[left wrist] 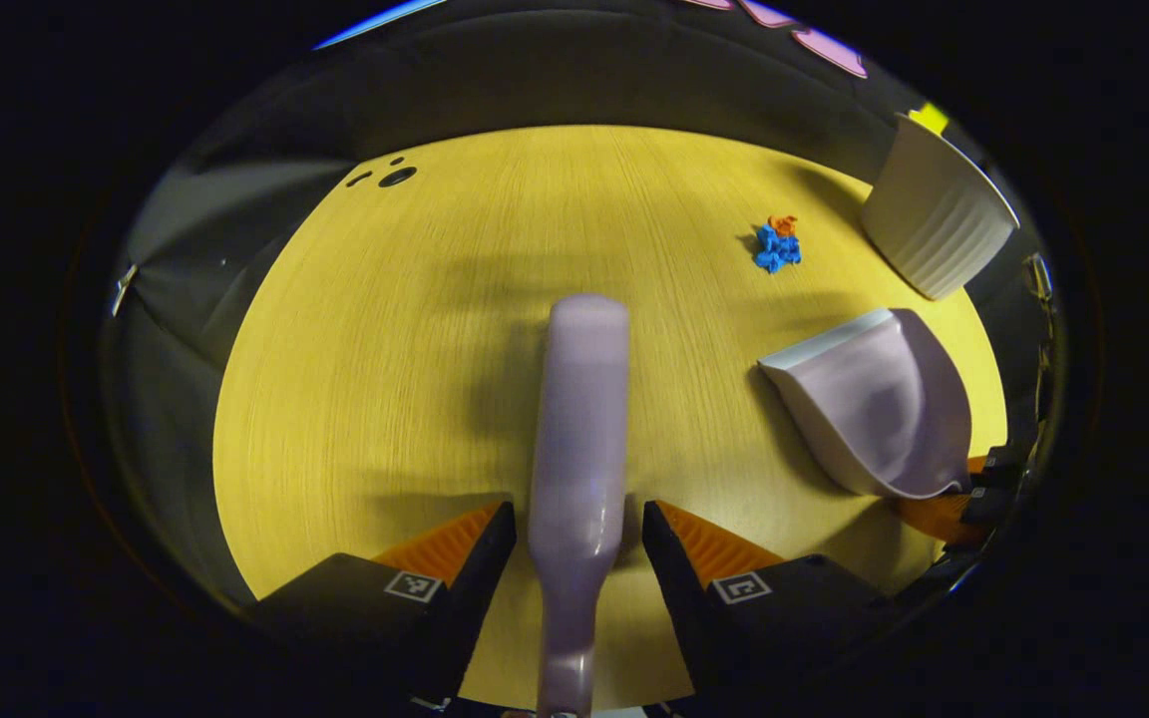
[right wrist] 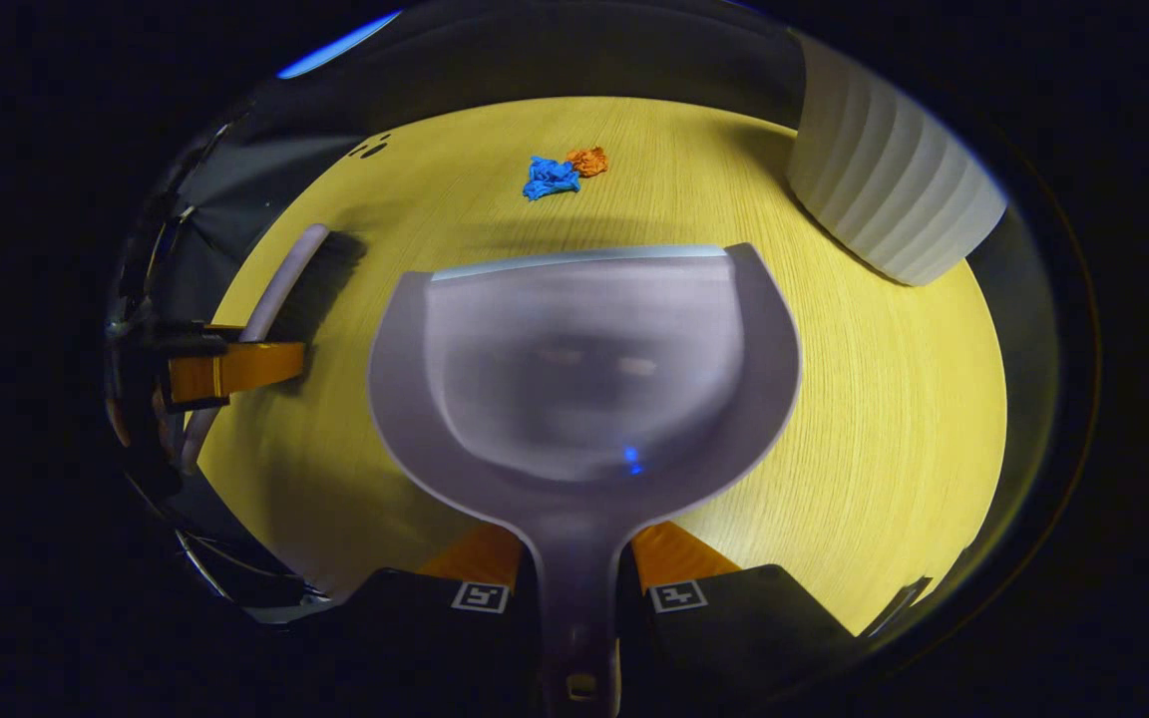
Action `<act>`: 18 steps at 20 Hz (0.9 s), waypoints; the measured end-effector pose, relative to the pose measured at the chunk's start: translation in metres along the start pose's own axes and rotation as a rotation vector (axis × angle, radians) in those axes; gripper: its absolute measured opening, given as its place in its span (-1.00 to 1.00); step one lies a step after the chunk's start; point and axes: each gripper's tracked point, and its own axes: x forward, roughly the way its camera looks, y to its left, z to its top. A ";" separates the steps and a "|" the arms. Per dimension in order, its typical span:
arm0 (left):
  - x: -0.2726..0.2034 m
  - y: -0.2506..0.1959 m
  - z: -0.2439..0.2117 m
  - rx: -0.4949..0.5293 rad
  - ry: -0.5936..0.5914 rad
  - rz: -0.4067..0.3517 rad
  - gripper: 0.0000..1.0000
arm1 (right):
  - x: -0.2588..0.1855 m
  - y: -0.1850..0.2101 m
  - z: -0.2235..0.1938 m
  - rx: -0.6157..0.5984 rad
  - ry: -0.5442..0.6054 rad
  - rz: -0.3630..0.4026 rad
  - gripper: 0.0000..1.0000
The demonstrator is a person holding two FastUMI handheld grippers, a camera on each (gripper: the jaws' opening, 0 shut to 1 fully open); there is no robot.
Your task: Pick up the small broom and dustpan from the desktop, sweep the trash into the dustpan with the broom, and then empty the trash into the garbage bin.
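Broom and dustpan are being brought toward the trash on the yellow surface point(left wrist: 355, 379).

The lilac broom point(left wrist: 579, 419) is lying between the spread fingers of the left gripper point(left wrist: 579, 538), which are not yet being pressed on it; they should be closed on the handle first. The dustpan point(right wrist: 584, 369) is being pinched by its handle in the right gripper point(right wrist: 574, 573). The blue and orange trash point(right wrist: 563, 172) is lying ahead of the lip, near the white garbage bin point(right wrist: 884, 189); the lip is best being kept flat just beside it.
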 end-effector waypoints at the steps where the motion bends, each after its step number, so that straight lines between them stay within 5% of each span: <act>1: 0.003 -0.003 -0.002 0.009 0.002 -0.009 0.64 | -0.001 0.000 0.000 -0.003 -0.002 0.001 -0.27; 7: 0.010 -0.008 0.001 0.041 -0.036 -0.013 0.36 | -0.002 0.000 0.000 -0.010 -0.010 0.013 -0.27; 10: 0.007 -0.009 0.001 0.040 -0.038 -0.009 -0.08 | -0.001 0.000 0.001 -0.019 -0.015 0.024 -0.28; 18: 0.001 -0.006 0.014 0.023 -0.068 -0.012 -0.32 | -0.003 -0.021 0.010 -0.090 -0.015 0.035 -0.27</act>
